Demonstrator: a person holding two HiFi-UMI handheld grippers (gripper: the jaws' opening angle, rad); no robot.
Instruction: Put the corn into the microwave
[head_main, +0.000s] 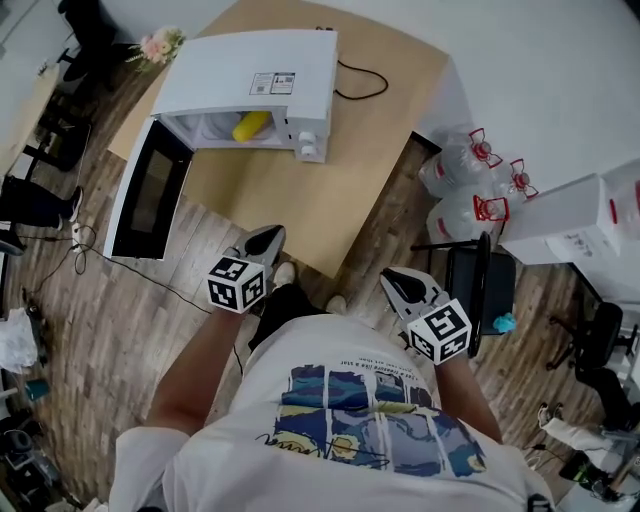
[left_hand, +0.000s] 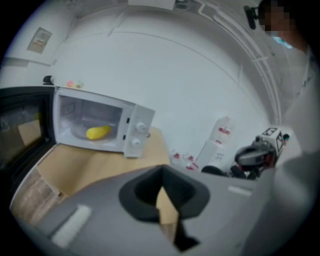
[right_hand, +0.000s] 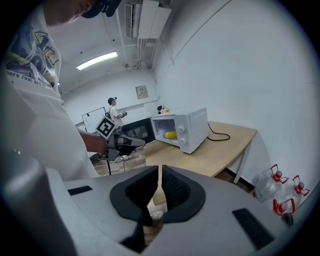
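The yellow corn (head_main: 250, 126) (left_hand: 98, 132) (right_hand: 171, 134) lies inside the white microwave (head_main: 262, 78), whose door (head_main: 150, 190) hangs wide open to the left. The microwave stands on a wooden table (head_main: 300, 205). My left gripper (head_main: 268, 238) (left_hand: 161, 181) is shut and empty, held over the floor in front of the table, well short of the microwave. My right gripper (head_main: 398, 281) (right_hand: 160, 175) is close to my body at the right, its jaws a thin slit apart with nothing between them. In the right gripper view the left gripper (right_hand: 125, 142) shows in front of the open door.
A black power cable (head_main: 362, 85) trails from the microwave across the table. Water jugs with red caps (head_main: 470, 190), white boxes (head_main: 575, 225) and a black chair (head_main: 480, 280) stand to the right. Pink flowers (head_main: 160, 45) sit by the table's far left corner.
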